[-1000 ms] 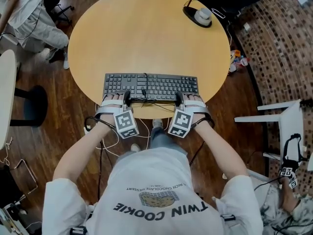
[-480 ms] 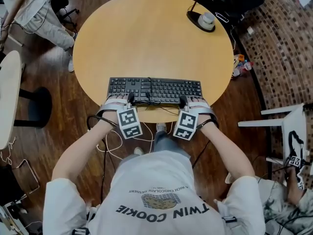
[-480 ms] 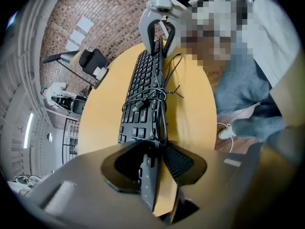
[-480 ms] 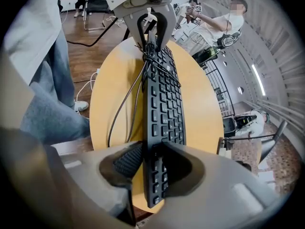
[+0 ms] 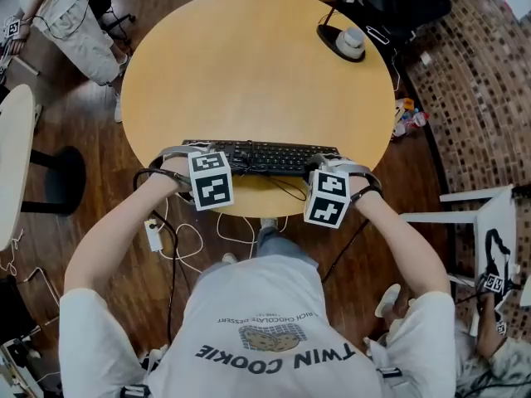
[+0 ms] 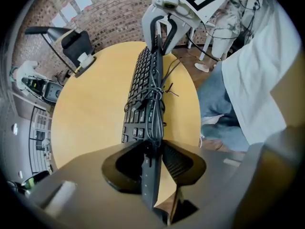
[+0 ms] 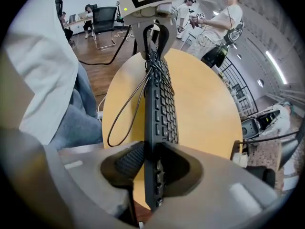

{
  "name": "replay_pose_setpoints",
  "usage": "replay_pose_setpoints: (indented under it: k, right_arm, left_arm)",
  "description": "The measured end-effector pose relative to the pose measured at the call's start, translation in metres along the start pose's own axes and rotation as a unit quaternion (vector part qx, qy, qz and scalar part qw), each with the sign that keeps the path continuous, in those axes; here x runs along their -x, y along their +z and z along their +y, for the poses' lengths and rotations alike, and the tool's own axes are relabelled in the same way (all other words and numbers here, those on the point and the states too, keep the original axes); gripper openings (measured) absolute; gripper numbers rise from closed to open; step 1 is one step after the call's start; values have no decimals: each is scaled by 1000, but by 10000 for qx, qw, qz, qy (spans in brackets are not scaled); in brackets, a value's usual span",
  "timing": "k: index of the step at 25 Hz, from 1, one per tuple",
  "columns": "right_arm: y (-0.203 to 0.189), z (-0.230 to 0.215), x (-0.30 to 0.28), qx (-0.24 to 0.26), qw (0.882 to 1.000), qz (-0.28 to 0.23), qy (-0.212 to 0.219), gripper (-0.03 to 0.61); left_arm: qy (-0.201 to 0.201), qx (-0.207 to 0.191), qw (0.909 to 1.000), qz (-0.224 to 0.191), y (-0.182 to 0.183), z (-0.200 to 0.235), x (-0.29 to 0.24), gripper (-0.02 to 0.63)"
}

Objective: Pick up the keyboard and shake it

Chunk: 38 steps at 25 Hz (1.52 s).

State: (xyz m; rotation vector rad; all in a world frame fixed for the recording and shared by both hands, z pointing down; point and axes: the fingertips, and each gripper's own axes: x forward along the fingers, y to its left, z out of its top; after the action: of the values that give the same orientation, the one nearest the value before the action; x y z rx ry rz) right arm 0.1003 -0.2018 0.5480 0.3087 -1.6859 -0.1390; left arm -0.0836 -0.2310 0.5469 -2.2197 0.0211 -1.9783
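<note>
The left claw (image 5: 172, 161) is clamping the left short end of the black keyboard (image 5: 267, 157). In the left gripper view its jaws are closing, the end of the board is sitting between them (image 6: 151, 162), and the pads are pressing on its top and underside.

The keyboard is lying crosswise over the near edge of the round wooden bench (image 5: 257, 65), just in front of the person. From the head view it is looking narrow, as if tipped with its near side raised. I cannot tell whether its far side is clear of the bench. Its cable (image 6: 155, 97) is bundled across the keys in the middle, and a loose loop is hanging off the near side.

The right claw (image 5: 355, 172) is doing the same at the right short end. Its jaws are closing, with the keyboard's edge standing between them (image 7: 151, 170) and the pads bearing on both faces.

By my reading, the pick-up is the step in hand: both ends are being gripped and the lift is just beginning. The next move is calling for both claws to rise together and level, well clear of the bench, and then to shake in time with each other. The grip needs to be firm enough that the thin ends are not sliding out, and the dangling loop needs to stay free of the bench edge.
</note>
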Motion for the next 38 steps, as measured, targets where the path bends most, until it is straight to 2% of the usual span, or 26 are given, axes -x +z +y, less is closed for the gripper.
replay_pose_setpoints:
  k: [5, 9, 11, 14, 17, 21, 24, 28, 33, 38]
  right_arm:
    - [1, -14, 13, -130, 9967, -175, 778, 107]
    - [1, -27, 23, -207, 9890, -93, 1461, 107]
    - [-4, -32, 28, -316, 9803, -73, 1948, 107]
    - [-6, -40, 34, -421, 9593, -110, 2789, 107]
    - [-10, -49, 31, -441, 9423, -32, 3318, 107]
    - [-9, -59, 28, -549, 9209, -79, 3859, 110]
    - [-8, -71, 27, -526, 9141, -183, 4017, 110]
    - [-8, -83, 23, -476, 9113, -294, 4079, 110]
    - [-8, -81, 19, -268, 9079, -126, 4182, 110]
    - [0, -99, 6, -215, 9200, 0, 3914, 106]
  left_arm:
    - [-919, -60, 9957, 21, 6, 10, 13, 129]
    - [-1634, 3, 9865, 130, 0, 21, 22, 129]
    - [-2097, 140, 9776, 128, 2, 23, 27, 128]
    - [-2743, 384, 9607, 201, 9, 27, 36, 126]
    - [-3056, 501, 9501, 377, 13, 33, 37, 124]
    - [-3136, 607, 9458, 583, 12, 44, 38, 120]
    - [-3071, 575, 9470, 743, 12, 53, 37, 117]
    - [-2859, 411, 9526, 952, 12, 65, 32, 110]
    - [-2589, 413, 9614, 836, 13, 73, 27, 110]
    - [-2152, 412, 9737, 629, 6, 99, 22, 112]
